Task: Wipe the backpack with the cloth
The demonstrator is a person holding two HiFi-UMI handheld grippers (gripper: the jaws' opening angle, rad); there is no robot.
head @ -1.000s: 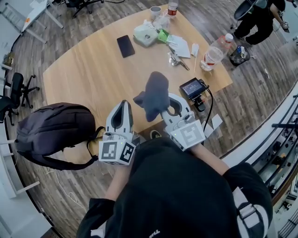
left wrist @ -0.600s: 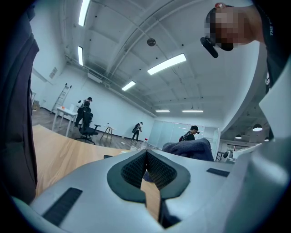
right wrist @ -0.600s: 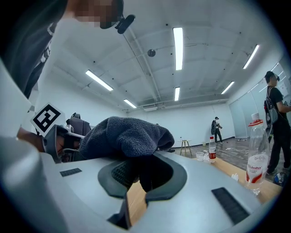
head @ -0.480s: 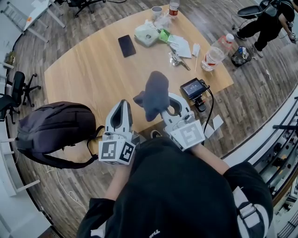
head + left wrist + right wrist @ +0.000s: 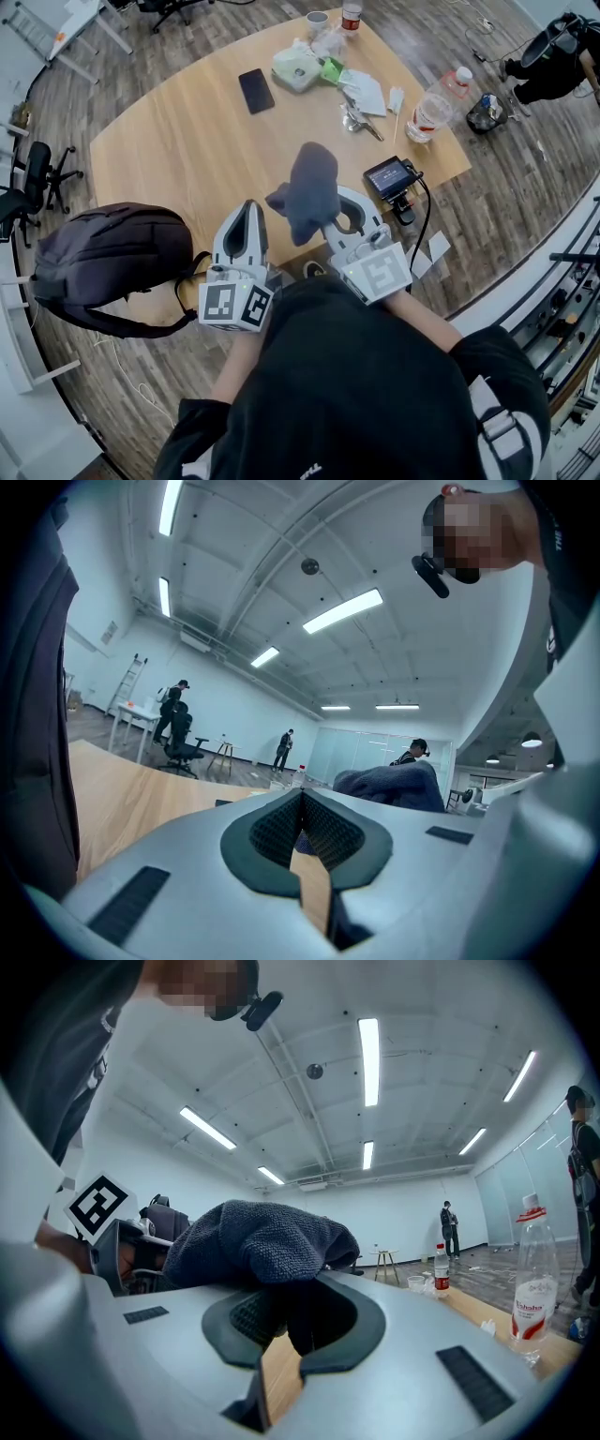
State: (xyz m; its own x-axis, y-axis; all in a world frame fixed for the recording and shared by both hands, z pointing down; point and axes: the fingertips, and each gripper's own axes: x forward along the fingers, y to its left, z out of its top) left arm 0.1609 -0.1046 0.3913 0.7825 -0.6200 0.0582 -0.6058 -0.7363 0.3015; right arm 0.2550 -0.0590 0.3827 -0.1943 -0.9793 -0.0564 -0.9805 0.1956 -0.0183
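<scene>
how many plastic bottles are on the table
2. A large clear bottle stands near the right edge of the table. A red-labelled bottle stands at the far edge, beside a cup. The clutter there may hide others.

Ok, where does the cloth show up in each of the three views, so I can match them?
Head view: the cloth sits at centre, bunched above the right gripper, over the table.
Left gripper view: cloth right of centre, a dark bundle beyond the shut jaws.
Right gripper view: cloth centre-left, pinched between the jaws.
Shared landmark: the wooden table, at left in the left gripper view, at right in the right gripper view.
</scene>
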